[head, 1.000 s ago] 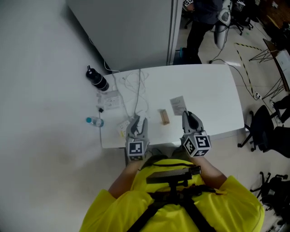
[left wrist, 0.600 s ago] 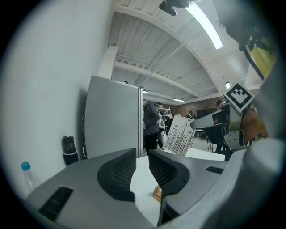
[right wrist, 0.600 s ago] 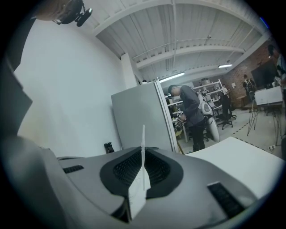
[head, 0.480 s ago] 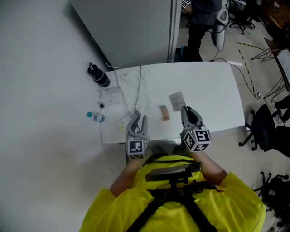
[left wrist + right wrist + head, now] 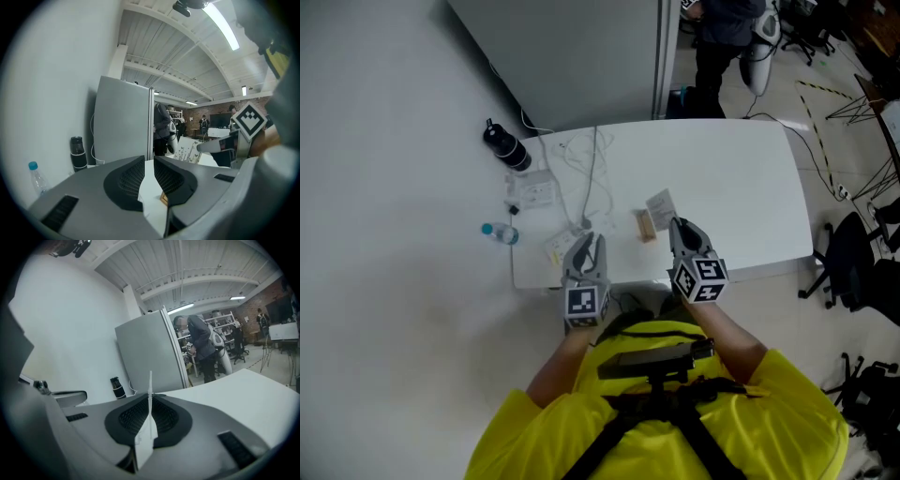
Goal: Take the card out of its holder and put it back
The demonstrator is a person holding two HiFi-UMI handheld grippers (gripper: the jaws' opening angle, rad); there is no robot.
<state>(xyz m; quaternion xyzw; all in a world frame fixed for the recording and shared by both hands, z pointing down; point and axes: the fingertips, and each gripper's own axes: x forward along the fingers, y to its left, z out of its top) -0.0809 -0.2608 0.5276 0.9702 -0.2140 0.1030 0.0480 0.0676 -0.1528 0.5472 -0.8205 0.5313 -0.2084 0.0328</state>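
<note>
A small brown card holder (image 5: pixel 646 225) sits on the white table (image 5: pixel 741 187) near its front edge. My right gripper (image 5: pixel 677 228) is just right of it, shut on a thin pale card (image 5: pixel 660 203) that sticks out past the fingertips. In the right gripper view the card (image 5: pixel 148 427) stands edge-on, clamped between the black pads. My left gripper (image 5: pixel 587 251) hovers at the table's front left, its jaws a narrow gap apart with nothing between them. The holder (image 5: pixel 164 198) shows through that gap.
A black bottle (image 5: pixel 508 150), a blue-capped water bottle (image 5: pixel 499 233), white cables (image 5: pixel 592 173) and papers (image 5: pixel 533 193) lie at the table's left. A grey cabinet (image 5: pixel 581 56) stands behind it. A person (image 5: pixel 727 37) stands beyond, and an office chair (image 5: pixel 853 272) is at the right.
My right gripper has carried the card a little to the left, closer to the brown holder. The left gripper has stayed where it was.
</note>
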